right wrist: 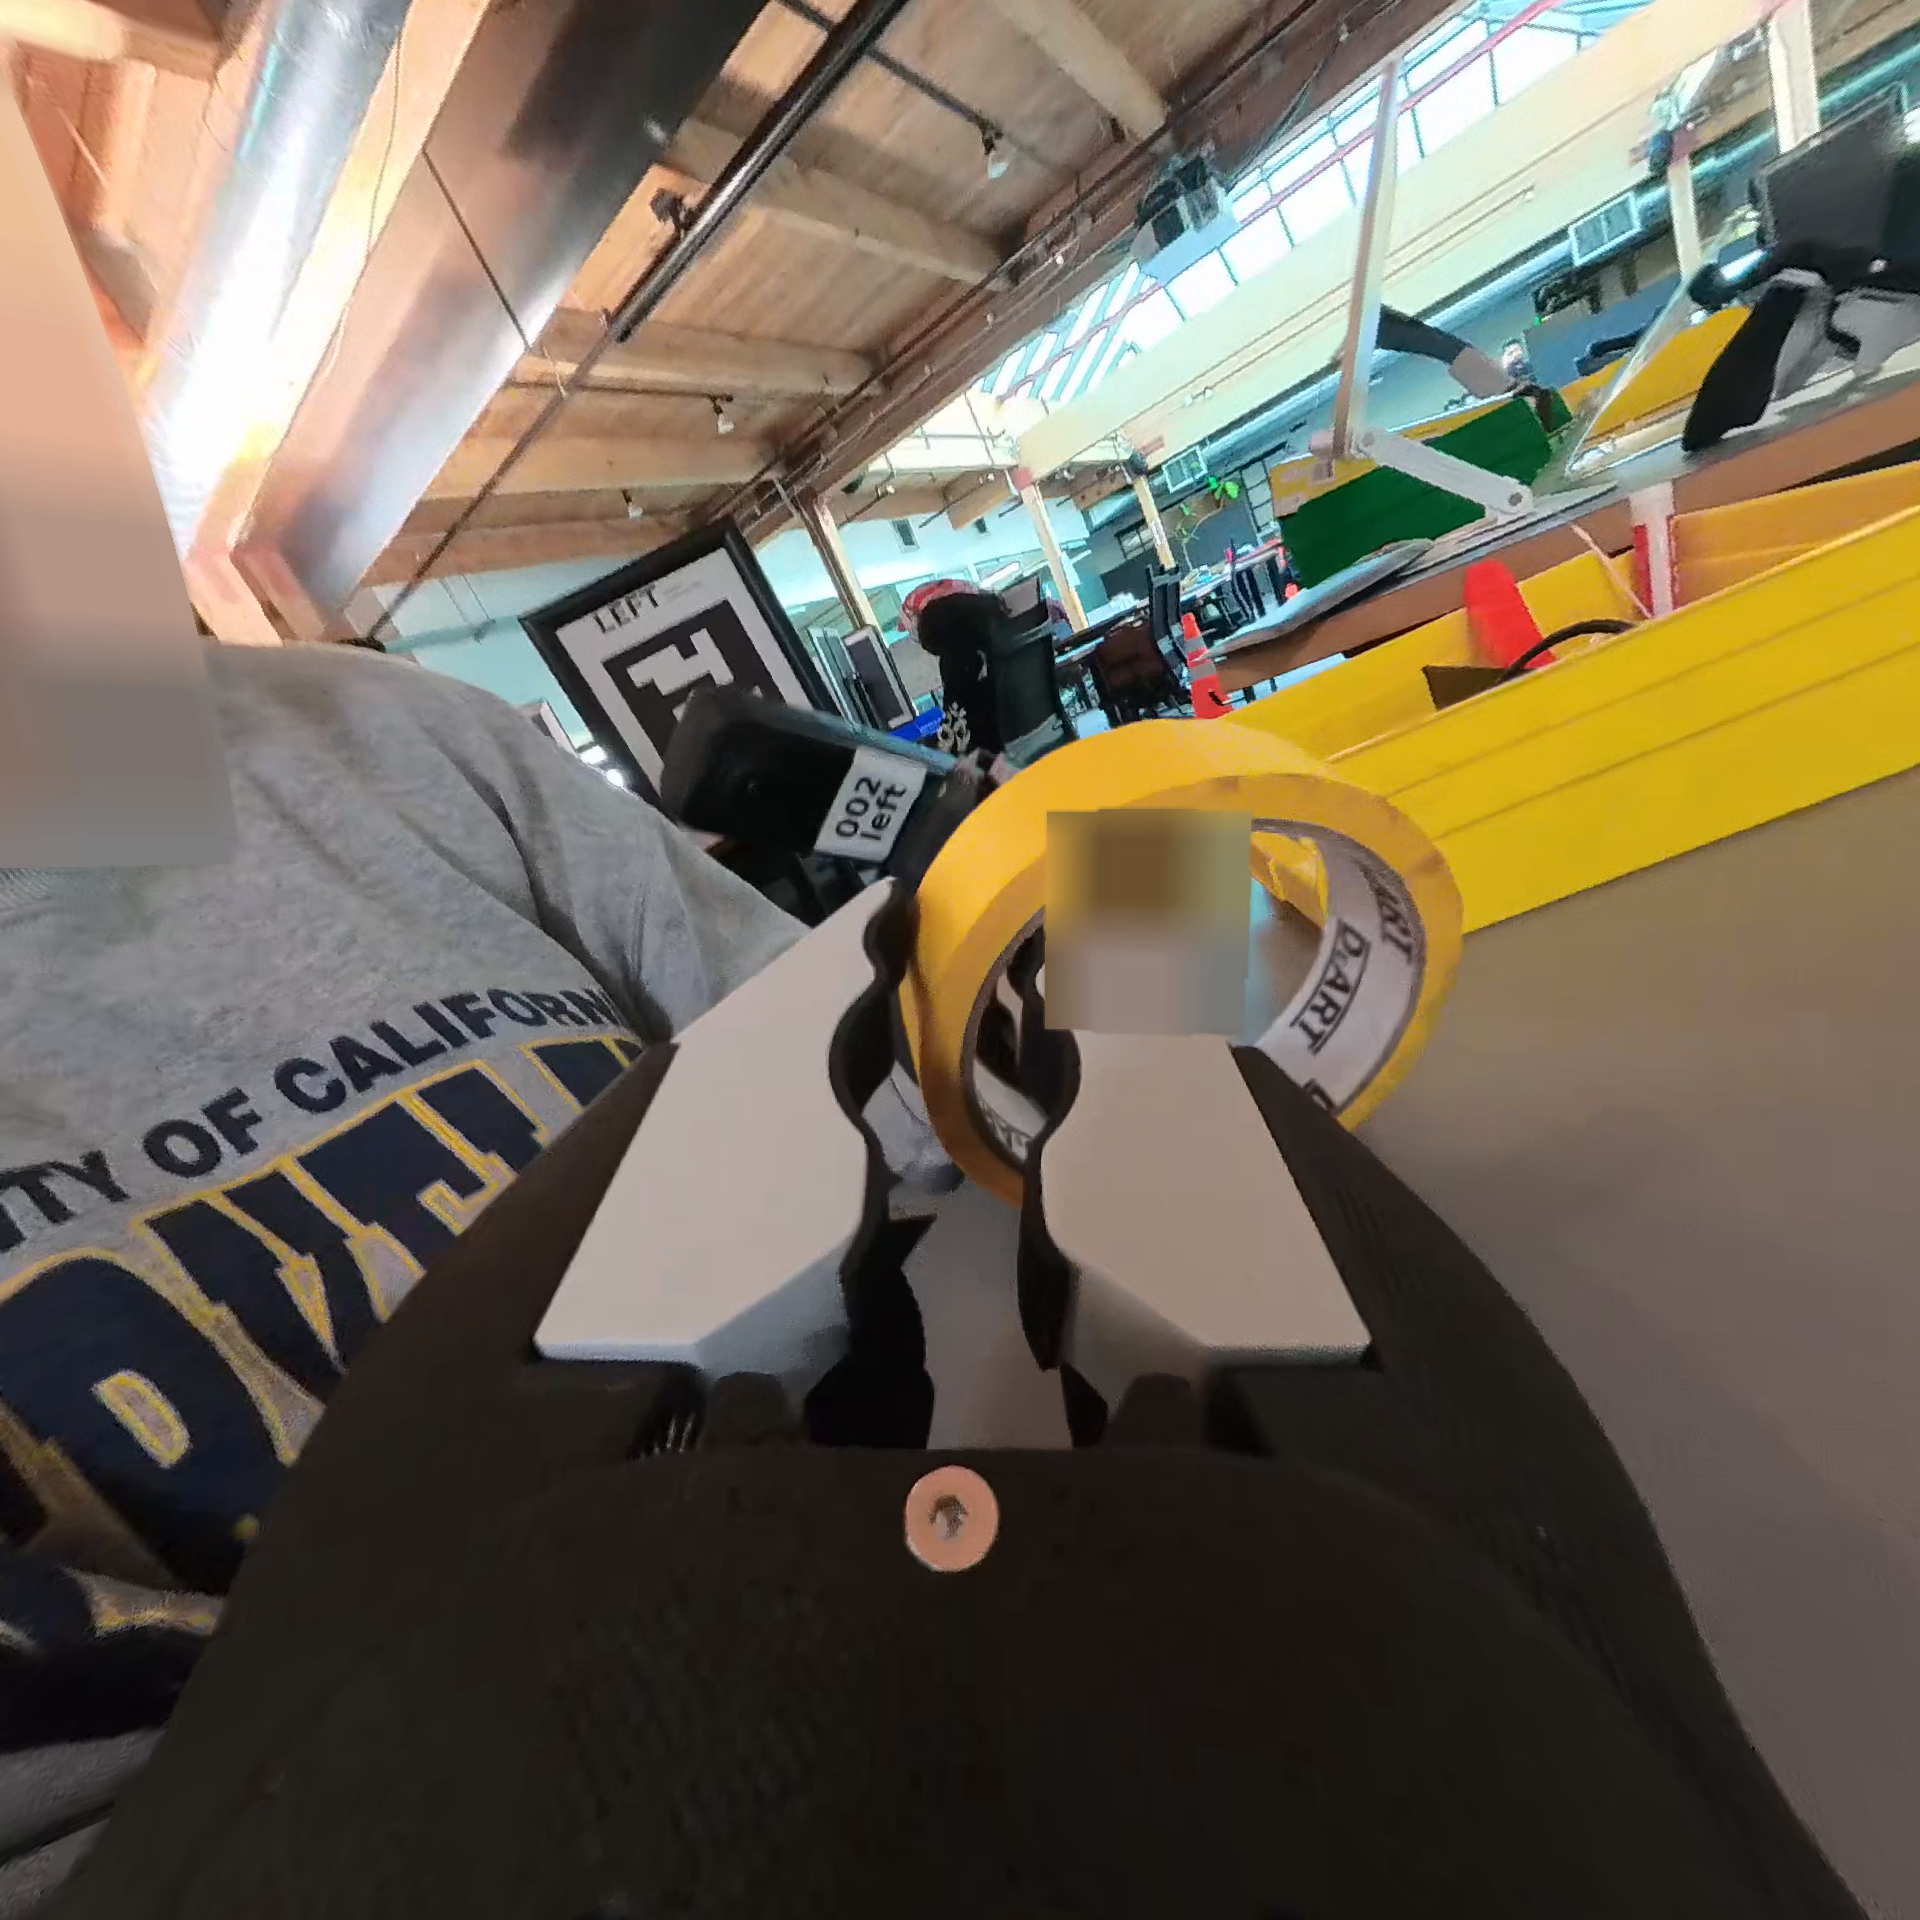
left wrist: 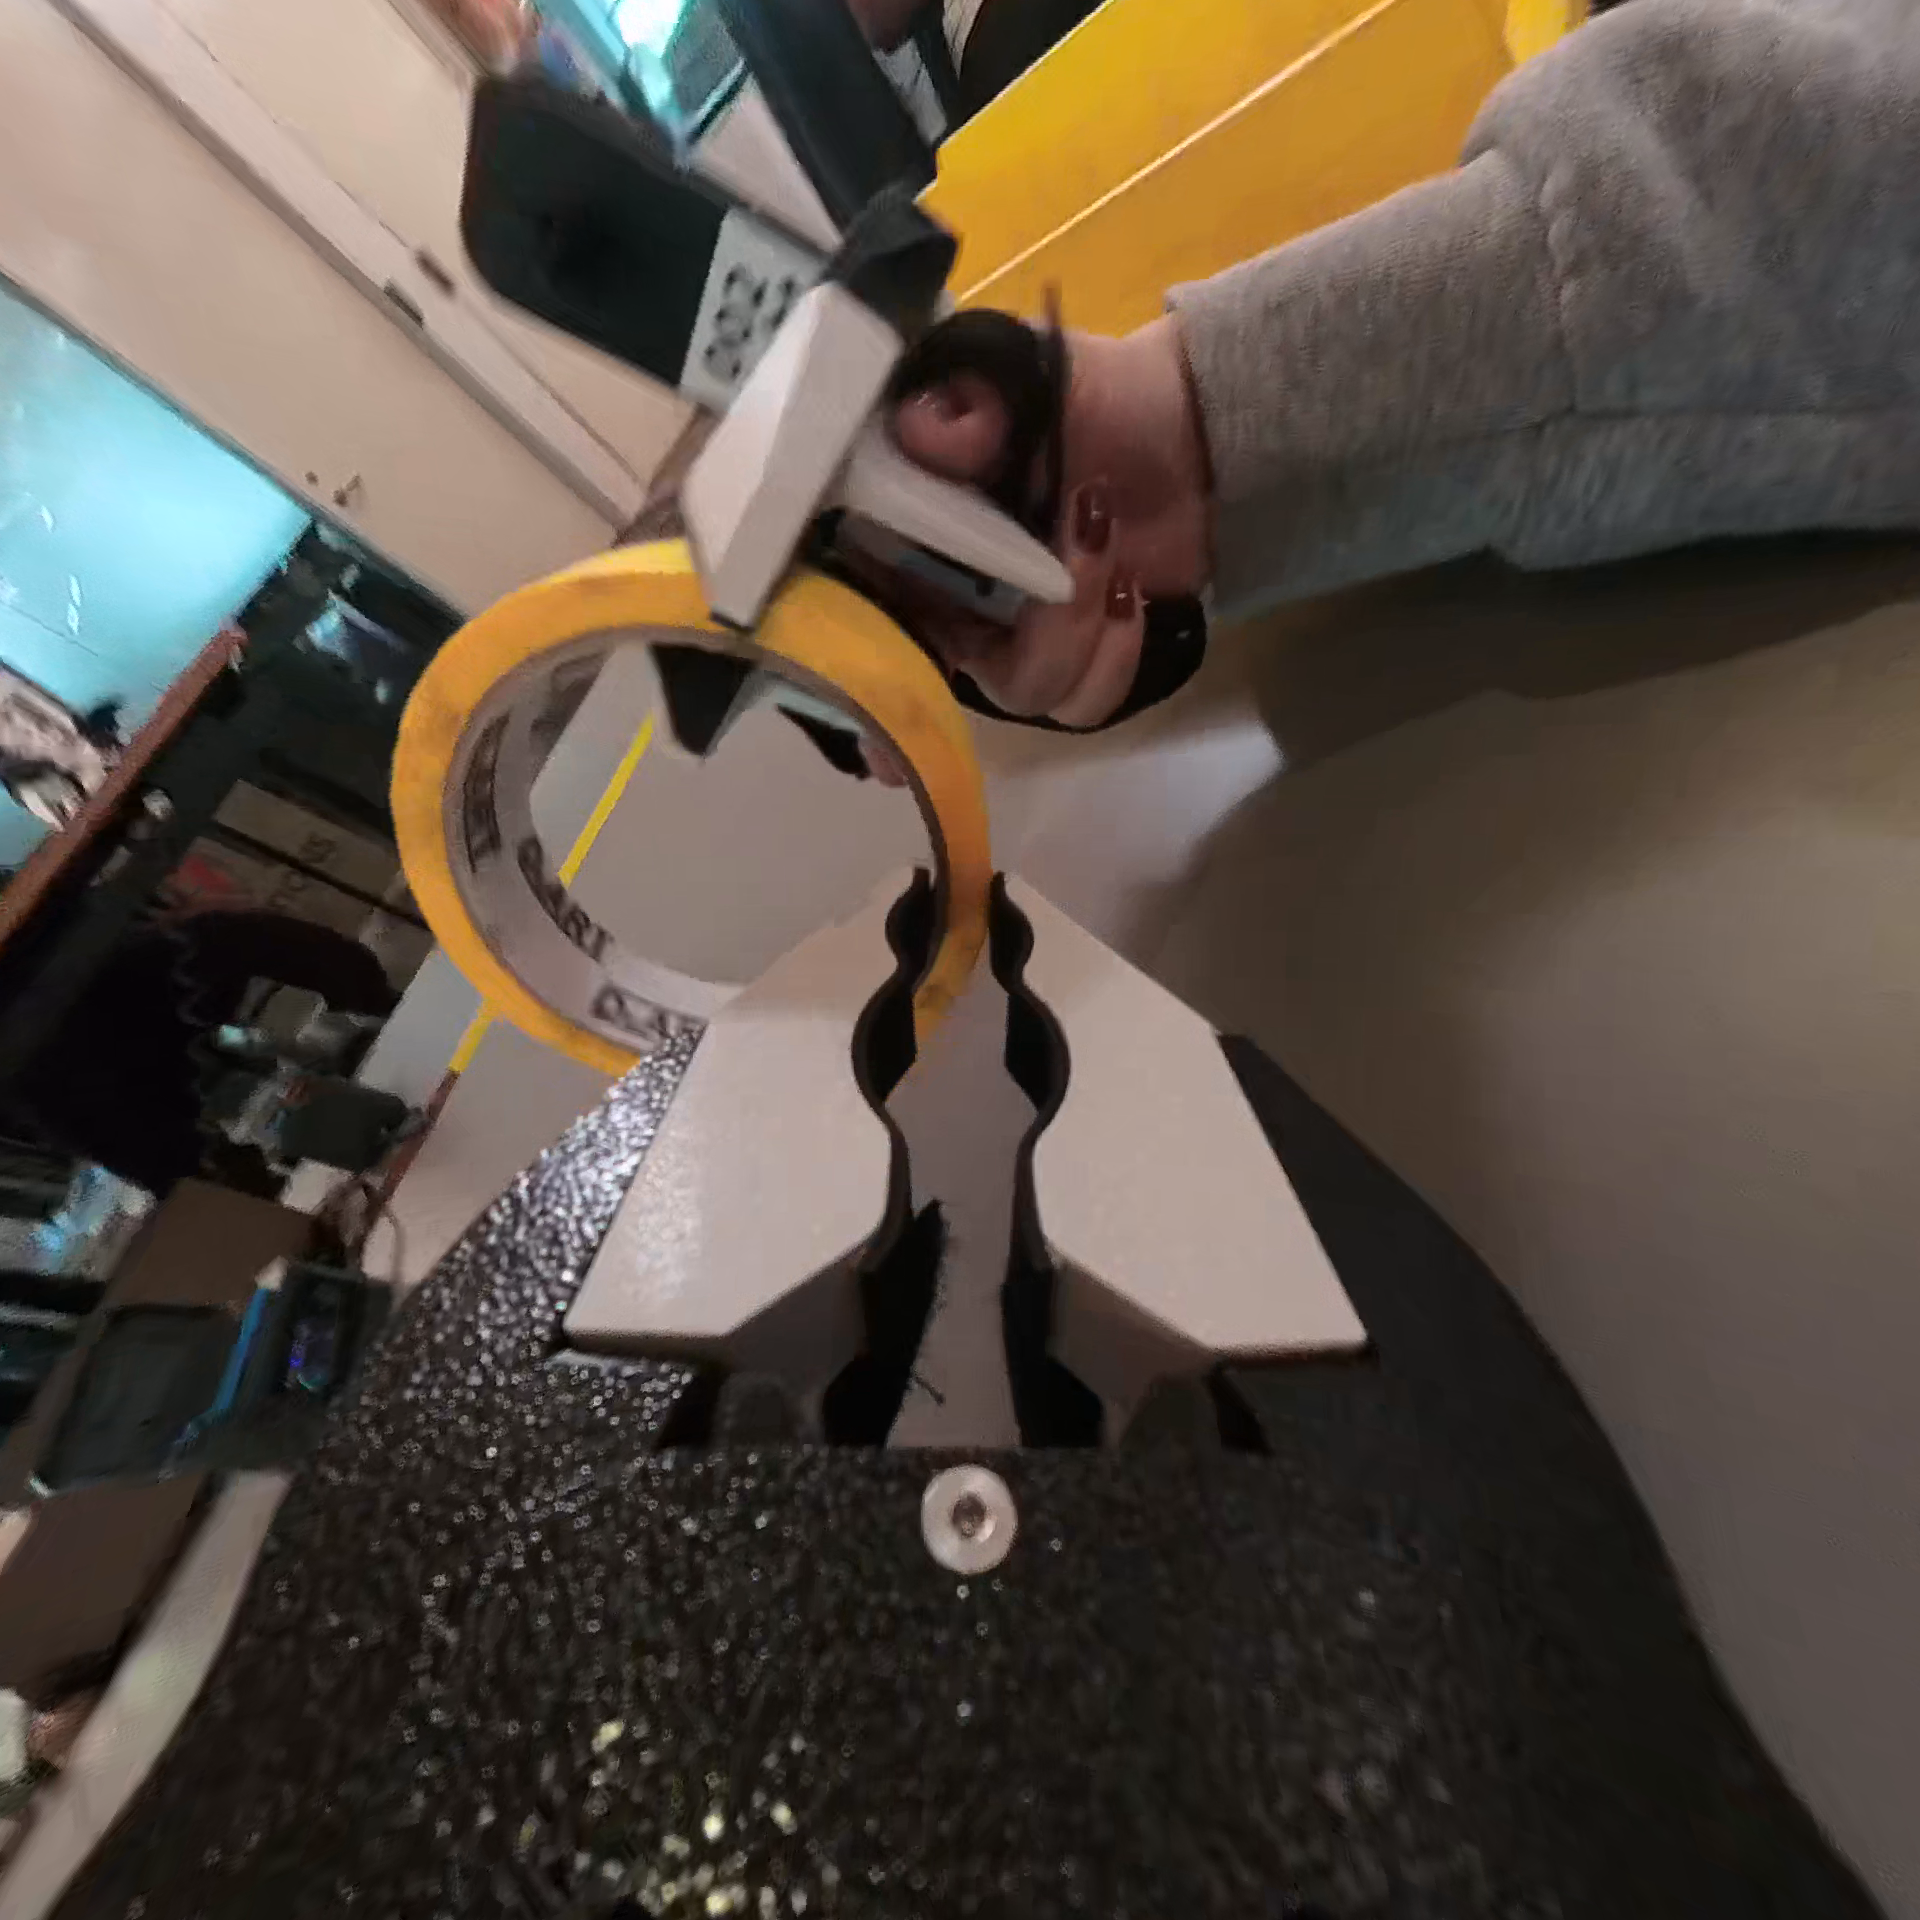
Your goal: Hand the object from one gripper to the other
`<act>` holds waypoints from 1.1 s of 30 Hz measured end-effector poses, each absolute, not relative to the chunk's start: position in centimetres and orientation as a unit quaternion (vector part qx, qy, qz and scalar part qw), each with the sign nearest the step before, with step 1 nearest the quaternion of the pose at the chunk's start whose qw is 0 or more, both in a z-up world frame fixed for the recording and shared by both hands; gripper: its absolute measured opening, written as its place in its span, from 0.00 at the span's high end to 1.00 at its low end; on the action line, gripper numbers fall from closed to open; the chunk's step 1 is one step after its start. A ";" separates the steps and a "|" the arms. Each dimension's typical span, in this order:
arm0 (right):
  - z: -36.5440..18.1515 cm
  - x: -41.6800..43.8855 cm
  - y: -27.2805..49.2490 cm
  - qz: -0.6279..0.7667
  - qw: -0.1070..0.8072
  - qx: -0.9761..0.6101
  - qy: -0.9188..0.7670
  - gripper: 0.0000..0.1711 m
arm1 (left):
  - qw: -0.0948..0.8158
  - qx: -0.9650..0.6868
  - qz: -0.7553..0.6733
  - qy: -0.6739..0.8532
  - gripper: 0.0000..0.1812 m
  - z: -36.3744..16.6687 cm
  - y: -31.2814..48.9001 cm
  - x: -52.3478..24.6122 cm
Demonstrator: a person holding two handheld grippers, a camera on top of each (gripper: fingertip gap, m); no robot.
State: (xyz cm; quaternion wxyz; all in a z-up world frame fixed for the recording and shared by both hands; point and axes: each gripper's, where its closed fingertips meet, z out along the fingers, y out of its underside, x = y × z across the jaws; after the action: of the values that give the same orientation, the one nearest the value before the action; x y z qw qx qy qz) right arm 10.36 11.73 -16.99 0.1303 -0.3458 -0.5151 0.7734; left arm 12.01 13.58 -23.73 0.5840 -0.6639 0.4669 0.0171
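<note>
Across the lower right of both views ran one beige table (left wrist: 1558, 1039). One yellow bin (left wrist: 1143, 156) sat at one o'clock in the left wrist view, and one grey sleeve (left wrist: 1558, 364) came in from two o'clock, ending in one hand (left wrist: 1101, 499).

There were two grippers, both with pale fingers and wavy black pads. The left gripper (left wrist: 958, 894) filled the six o'clock side of its own view. Its jaws stood narrow, one inside and one outside the ring's lower wall. I could not tell whether the pads pressed on it.

The right gripper (right wrist: 961, 935) had one finger outside and one inside the ring, clenched on the wall. From the left wrist view it hung at twelve o'clock of the ring.

One tape roll (left wrist: 686, 821) was held off the table between the two grippers. It was a thin yellow ring with a wide hollow middle and a white inner core.

The core carried black printed lettering. A grey sweatshirt (right wrist: 364, 883) at nine o'clock in the right wrist view bore dark lettering. One white sticker (right wrist: 871, 821) sat on the left gripper's black body, and one black-and-white marker board (right wrist: 675, 655) stood behind it.
</note>
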 end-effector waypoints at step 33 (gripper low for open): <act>-23.4 4.1 15.8 0.070 0.682 -0.194 -0.702 0.95 | 0.616 -0.748 -0.214 0.126 0.85 -17.6 16.3 7.6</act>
State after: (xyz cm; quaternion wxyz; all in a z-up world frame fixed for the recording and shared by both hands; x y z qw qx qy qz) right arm 4.09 15.82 -23.38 0.6823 -0.1937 -0.7015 0.0696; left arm 7.64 16.31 -17.62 0.6157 -0.7478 0.1264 -0.2138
